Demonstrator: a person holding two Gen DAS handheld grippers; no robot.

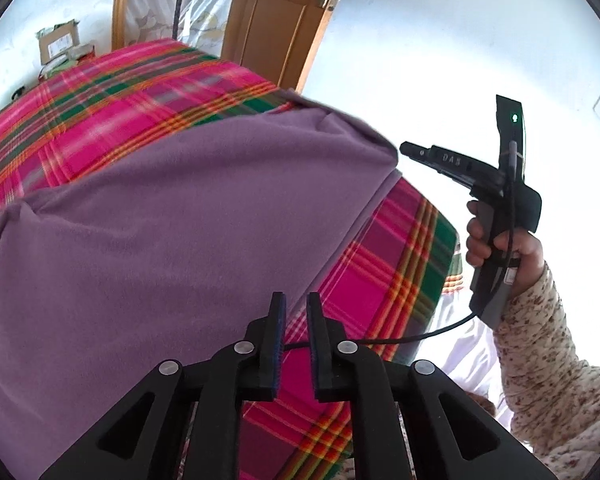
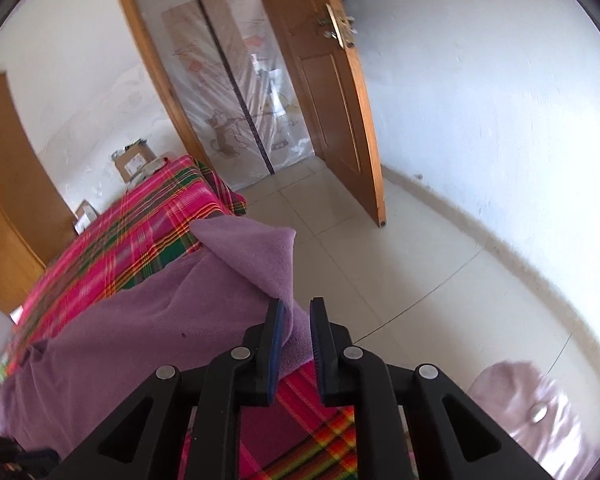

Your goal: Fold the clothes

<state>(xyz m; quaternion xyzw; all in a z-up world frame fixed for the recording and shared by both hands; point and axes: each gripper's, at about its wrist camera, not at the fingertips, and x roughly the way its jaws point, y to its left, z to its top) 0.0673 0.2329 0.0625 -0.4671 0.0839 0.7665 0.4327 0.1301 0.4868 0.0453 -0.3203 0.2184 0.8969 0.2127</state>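
The purple fleece garment [image 1: 172,216] is spread on the plaid bed cover [image 1: 384,264]. The left claw [image 1: 296,340] is slightly parted and empty at the garment's near edge. The right claw [image 2: 296,344] is parted, with a purple fold between unpressing pads. Edges should be released squarely so the fold stays aligned. The garment's far side is cut off.

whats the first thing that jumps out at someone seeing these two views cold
The bright pink plaid bedspread fills the left of both views, and a purple garment lies spread across its near end, one corner folded up at the bed's edge. Next comes the orange wooden door standing open onto pale floor tiles. In the left wrist view a hand in a speckled sleeve holds the right gripper beside the bed.
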